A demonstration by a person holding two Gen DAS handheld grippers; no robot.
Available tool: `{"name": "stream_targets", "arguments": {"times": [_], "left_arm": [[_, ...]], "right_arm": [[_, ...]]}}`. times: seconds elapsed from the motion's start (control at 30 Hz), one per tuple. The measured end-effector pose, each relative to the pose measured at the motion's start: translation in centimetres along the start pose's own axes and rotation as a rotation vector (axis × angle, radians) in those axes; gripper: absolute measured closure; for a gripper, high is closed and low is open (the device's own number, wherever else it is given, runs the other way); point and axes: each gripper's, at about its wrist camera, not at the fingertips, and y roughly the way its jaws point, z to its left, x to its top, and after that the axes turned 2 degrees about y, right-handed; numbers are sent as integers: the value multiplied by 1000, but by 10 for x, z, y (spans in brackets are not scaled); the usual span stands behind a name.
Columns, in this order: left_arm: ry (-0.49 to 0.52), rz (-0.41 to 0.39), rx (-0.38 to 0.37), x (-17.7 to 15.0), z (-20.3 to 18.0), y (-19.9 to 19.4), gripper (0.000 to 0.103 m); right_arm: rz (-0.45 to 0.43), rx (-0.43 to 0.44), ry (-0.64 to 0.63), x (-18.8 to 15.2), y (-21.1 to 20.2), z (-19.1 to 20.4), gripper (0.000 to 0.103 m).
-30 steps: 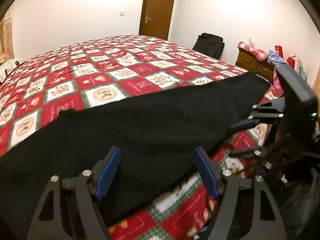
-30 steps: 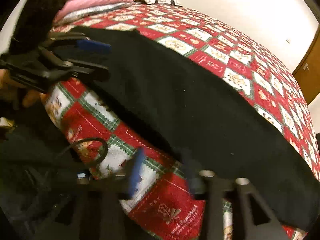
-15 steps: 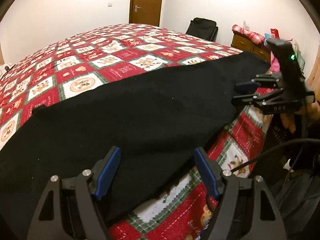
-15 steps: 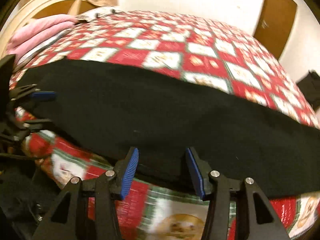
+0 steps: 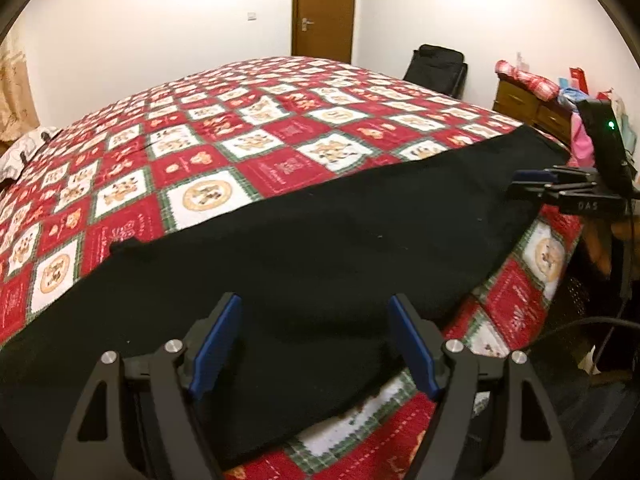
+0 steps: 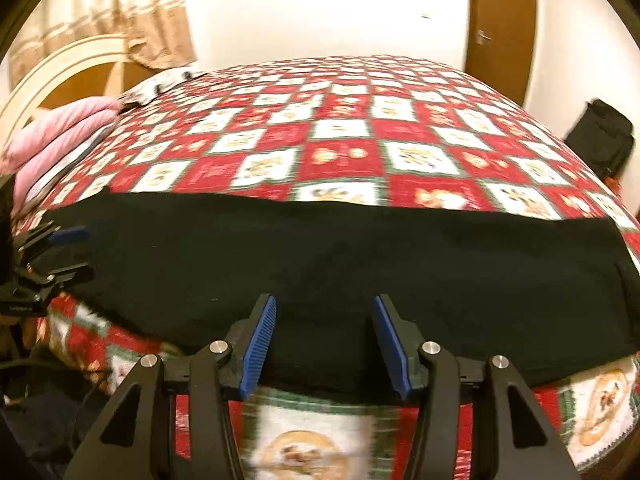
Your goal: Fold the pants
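Note:
Black pants (image 5: 320, 248) lie flat and stretched along the near edge of a bed with a red, white and green checked quilt (image 5: 208, 148); they also show in the right wrist view (image 6: 320, 256). My left gripper (image 5: 316, 340) is open and empty, its blue pads just above the pants' near edge. My right gripper (image 6: 324, 340) is open and empty over the pants' near edge. Each gripper shows in the other's view, the right one (image 5: 532, 184) at the pants' right end and the left one (image 6: 68, 248) at their left end.
The quilt's edge hangs over the bedside below the pants. Pink pillows (image 6: 52, 136) lie at the bed's head. A wooden dresser (image 5: 528, 106) with clutter, a black bag (image 5: 436, 68) and a brown door (image 5: 324, 8) stand beyond the bed. Cables (image 5: 592, 320) hang at the bedside.
My right gripper has swung from the bedside to face the pants squarely at their near edge. My left gripper has turned slightly to the right. The pants have not moved.

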Motion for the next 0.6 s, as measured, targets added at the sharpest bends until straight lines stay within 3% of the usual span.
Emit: {"name": "stream_targets", "arguments": {"times": [0.17, 0.3, 0.5, 0.6], "left_arm": [[-1, 57, 1, -7, 4, 17, 25], [27, 48, 7, -9, 1, 18, 22], [39, 64, 7, 0, -1, 17, 22], [72, 37, 1, 9, -4, 11, 22]], "right_arm": [[48, -42, 21, -6, 14, -15, 50], [54, -68, -14, -9, 19, -10, 45], [50, -69, -32, -10, 16, -8, 42], [25, -18, 36, -8, 0, -16, 42]]}}
